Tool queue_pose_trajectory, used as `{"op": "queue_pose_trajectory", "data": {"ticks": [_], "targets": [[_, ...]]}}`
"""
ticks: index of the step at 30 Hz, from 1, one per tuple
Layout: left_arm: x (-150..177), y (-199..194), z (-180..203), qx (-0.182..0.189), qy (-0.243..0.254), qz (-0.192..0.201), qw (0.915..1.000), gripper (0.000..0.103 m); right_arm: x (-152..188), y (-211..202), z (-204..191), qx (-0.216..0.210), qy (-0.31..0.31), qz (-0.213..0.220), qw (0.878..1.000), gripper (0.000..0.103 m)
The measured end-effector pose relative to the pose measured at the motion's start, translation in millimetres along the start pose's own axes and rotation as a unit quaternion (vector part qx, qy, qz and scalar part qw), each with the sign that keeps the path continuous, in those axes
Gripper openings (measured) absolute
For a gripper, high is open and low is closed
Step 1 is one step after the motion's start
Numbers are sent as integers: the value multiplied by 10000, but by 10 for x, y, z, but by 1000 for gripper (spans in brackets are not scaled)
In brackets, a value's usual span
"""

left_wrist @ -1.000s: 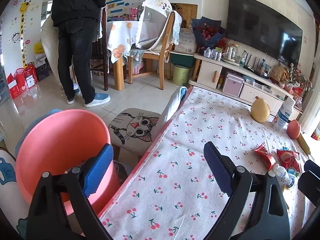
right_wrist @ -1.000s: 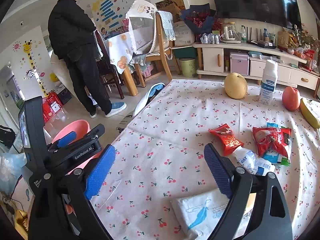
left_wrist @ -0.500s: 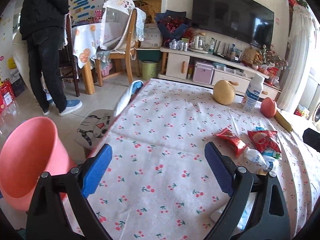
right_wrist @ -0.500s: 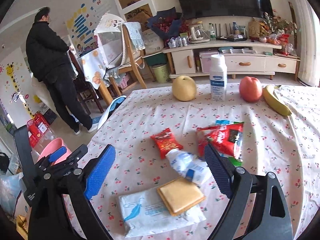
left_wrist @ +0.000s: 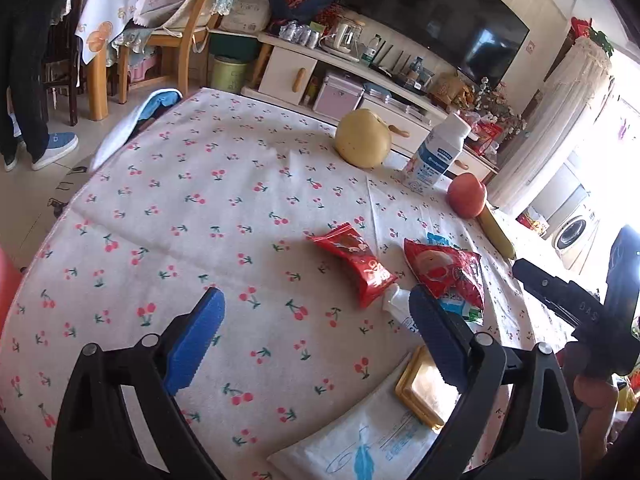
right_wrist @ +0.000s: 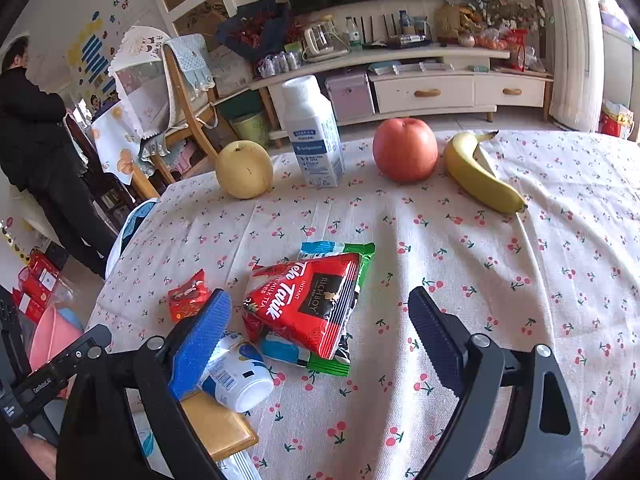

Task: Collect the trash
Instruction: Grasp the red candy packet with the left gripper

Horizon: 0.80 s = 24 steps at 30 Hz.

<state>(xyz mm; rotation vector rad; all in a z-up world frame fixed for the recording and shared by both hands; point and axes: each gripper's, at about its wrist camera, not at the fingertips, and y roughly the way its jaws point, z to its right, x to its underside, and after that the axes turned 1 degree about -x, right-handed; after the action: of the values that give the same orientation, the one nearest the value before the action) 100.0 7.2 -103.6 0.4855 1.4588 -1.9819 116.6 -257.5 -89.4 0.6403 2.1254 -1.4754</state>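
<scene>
Trash lies on the cherry-print tablecloth (left_wrist: 224, 216): a small red snack wrapper (left_wrist: 352, 264) (right_wrist: 188, 296), a red milk-tea packet (right_wrist: 308, 300) (left_wrist: 444, 272) on a blue-green wrapper (right_wrist: 340, 248), a small lying white bottle (right_wrist: 240, 376), a tan flat box (left_wrist: 424, 396) (right_wrist: 216, 428) and a white tissue pack (left_wrist: 360, 448). My left gripper (left_wrist: 316, 336) is open and empty above the cloth, left of the pile. My right gripper (right_wrist: 320, 332) is open and empty, with the red packet between its fingers. A pink bin (right_wrist: 52, 340) stands beside the table.
A pear (right_wrist: 244, 168), a milk carton (right_wrist: 312, 132), an apple (right_wrist: 404, 148) and a banana (right_wrist: 480, 176) stand at the table's far side. A person (right_wrist: 36, 152) stands at the back left by chairs. A TV cabinet (right_wrist: 440, 88) runs along the wall.
Both grippers have swung right, from the pink bin and table edge toward the trash pile. My right gripper has come close over the red packet. Both stay open.
</scene>
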Motion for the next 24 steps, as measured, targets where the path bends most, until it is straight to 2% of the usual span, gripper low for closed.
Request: {"op": "queue_pose_trajectory", "data": {"ticks": [3,5,11,15,17,22,24], "targets": [[-38,150,147,37,197,-69,9998,94,43,52,-18,-295,147,-204,9993,89],[-60,251,210,43,257,-130,9996,94,91,43,-130,-443,-89,-296,9985,89],[-200,511,352,81,285,-187,9994,94,333,158,-443,-760,-842,-788,9904,65],[-266,698,451,-166,425,-304,9985,94,428,258,-450,-894,-891,-1007,9869,63],[-272,767,470,-167,392,-364,9984,92,435,295,-449,-1000,-879,-1070,9853,63],[-253,913,490,-446,417,-618,9962,71,423,361,-509,-1142,-952,-1130,9824,63],[-253,906,479,-501,450,-606,9959,70,423,388,-514,-1187,-950,-1153,9816,63]]}}
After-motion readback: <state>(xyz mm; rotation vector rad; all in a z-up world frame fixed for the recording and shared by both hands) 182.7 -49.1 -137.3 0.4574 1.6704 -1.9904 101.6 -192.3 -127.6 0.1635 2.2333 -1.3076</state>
